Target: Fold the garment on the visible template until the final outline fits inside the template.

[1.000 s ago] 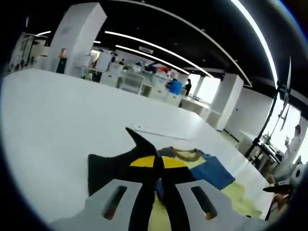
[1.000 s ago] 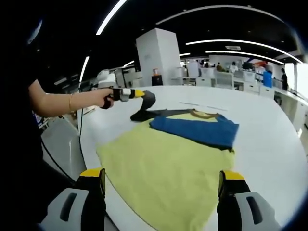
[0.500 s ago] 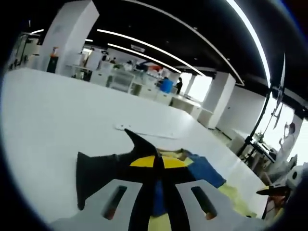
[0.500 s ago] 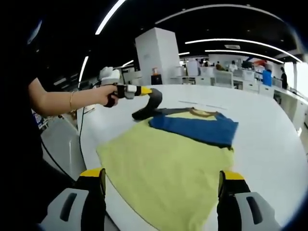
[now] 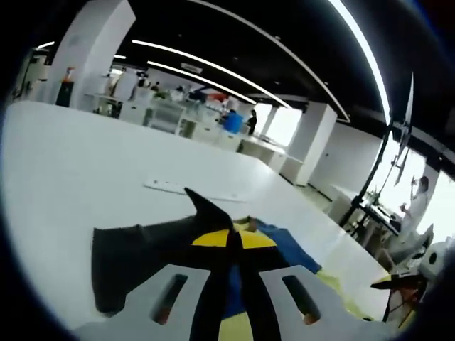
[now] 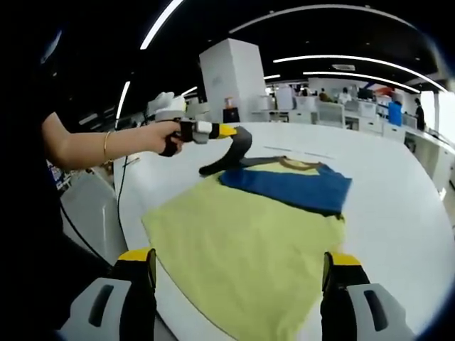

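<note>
Presently listed: one yellow short-sleeved cloth garment (image 6: 245, 252), spread flat on the round white table (image 6: 398, 206). Its blue sleeve (image 6: 288, 188) lies folded across the chest, below the collar. Its dark grey sleeve (image 6: 231, 153) is lifted off the table, pinched in the left gripper (image 6: 226, 131), whose yellow-tipped jaws are pressed together on the cloth; a person's hand (image 6: 165, 133) holds that tool. Right gripper (image 6: 238, 266): jaws spread wide, holding nothing, hanging above the garment's near hem.
</note>
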